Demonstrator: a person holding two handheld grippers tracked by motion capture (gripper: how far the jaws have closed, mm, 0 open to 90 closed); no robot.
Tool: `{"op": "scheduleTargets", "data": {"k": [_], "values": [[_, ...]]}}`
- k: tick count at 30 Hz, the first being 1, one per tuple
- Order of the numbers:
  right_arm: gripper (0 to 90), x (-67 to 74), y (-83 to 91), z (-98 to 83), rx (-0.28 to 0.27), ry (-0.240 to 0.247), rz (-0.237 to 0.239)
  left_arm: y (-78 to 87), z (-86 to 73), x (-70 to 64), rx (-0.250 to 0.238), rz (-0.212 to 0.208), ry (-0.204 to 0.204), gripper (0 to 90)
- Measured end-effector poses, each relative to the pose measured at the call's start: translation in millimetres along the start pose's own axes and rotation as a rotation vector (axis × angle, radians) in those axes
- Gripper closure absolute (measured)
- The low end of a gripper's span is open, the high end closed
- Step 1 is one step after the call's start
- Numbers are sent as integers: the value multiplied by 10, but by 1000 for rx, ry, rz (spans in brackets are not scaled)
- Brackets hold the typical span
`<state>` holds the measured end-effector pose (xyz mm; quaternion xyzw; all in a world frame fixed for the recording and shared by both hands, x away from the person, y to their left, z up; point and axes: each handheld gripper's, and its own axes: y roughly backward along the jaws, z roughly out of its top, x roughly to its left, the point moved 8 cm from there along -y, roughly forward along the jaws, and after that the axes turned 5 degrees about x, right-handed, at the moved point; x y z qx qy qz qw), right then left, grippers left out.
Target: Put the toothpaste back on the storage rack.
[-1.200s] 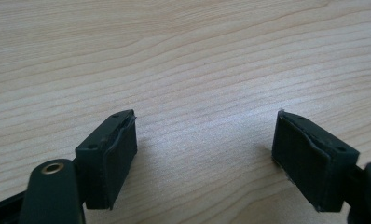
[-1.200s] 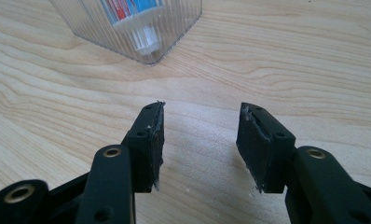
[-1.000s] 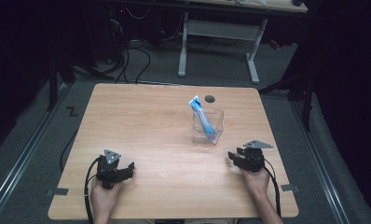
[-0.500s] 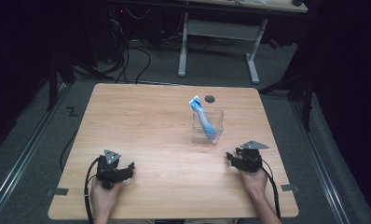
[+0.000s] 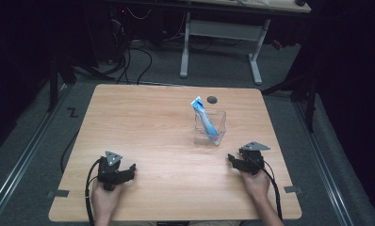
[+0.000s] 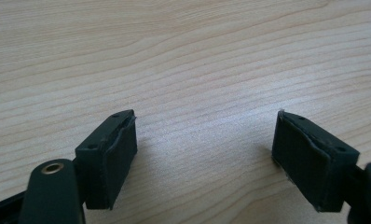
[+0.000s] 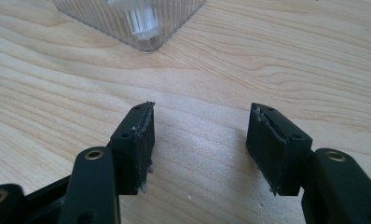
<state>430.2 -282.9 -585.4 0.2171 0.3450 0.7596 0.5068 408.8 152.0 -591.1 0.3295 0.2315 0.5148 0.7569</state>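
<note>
One blue tube (image 5: pixel 205 117), tilted, top leaning far-left

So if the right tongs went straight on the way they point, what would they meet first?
Probably the clear container holding the blue tube: the open right tongs aim at its near corner, with bare table between. The line is slightly off-centre, so they might only graze it.

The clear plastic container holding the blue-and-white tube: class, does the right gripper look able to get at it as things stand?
Probably yes. The right gripper has open, empty jaws that have just been opening, and only bare wooden table separates it from the clear plastic container holding the blue-and-white tube.
</note>
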Motion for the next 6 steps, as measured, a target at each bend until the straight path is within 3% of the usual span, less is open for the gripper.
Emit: {"op": "scheduleTargets", "data": {"k": [6], "values": [[412,1,-1,0,1,1,2,-1,1,-1,1,0,1,223]]}}
